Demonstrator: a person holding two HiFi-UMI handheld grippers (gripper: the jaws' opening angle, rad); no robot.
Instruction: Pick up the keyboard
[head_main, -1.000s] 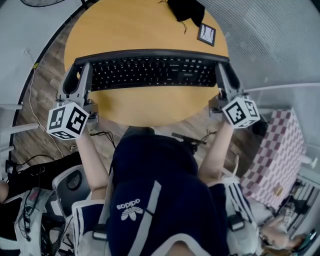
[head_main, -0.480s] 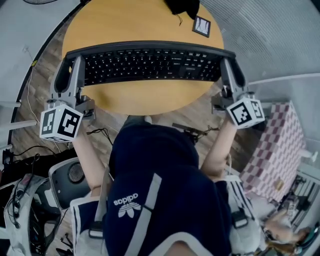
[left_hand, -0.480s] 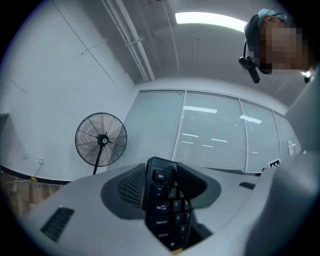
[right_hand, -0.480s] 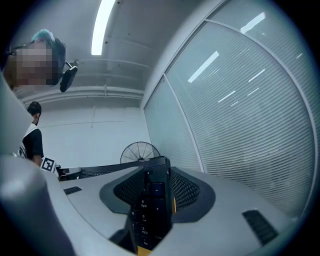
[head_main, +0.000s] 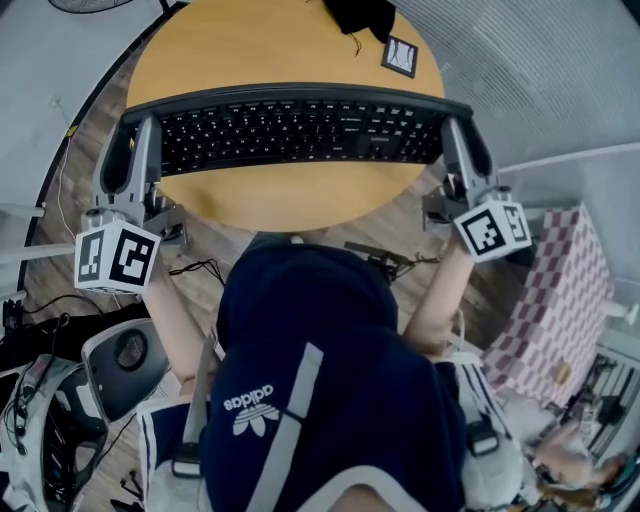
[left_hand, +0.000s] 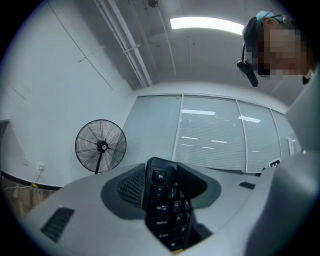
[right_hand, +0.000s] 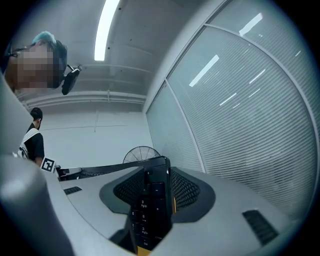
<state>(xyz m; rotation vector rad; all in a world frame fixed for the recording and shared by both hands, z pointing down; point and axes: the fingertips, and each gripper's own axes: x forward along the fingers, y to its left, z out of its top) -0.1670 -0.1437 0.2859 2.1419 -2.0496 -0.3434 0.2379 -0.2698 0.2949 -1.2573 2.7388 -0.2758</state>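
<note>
Head view | keyboard: across round table, keys up, both ends past the rim | left gripper: clamped on left end | right gripper: clamped on right end | left gripper view: fan behind

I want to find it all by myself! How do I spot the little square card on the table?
Start at the round wooden table. Look past the long black keyboard to the far edge, beside the black cloth. The little square card lies there: flat, black-bordered with a pale middle, the only small square on the tabletop.
</note>
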